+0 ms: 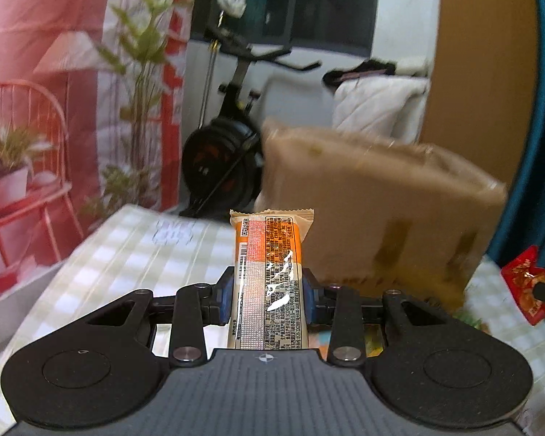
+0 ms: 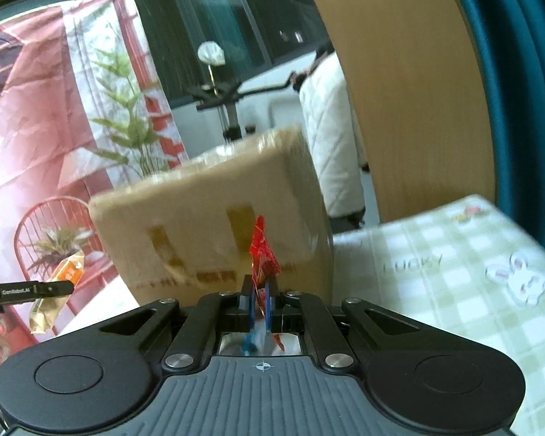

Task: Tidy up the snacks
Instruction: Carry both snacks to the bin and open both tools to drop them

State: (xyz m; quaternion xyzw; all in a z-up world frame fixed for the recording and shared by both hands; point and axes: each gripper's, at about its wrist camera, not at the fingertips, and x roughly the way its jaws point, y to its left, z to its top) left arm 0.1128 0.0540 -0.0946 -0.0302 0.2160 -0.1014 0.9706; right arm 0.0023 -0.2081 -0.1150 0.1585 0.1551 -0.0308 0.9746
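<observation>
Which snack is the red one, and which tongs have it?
The crinkly red packet is the red one, pinched in the right tongs. The other snack, in the left tongs, is a long orange and cream bar.

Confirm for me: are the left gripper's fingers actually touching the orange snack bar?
Touching. The left wrist view shows both blue fingers pressed flat against the sides of the orange snack bar, no gap either side, so the left gripper holds it clamped above the table.

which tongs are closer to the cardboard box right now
Hard to call; roughly equal. The left tongs, shut on the orange snack bar, face the cardboard box. The right tongs, gripping the red packet, face it too.
</observation>
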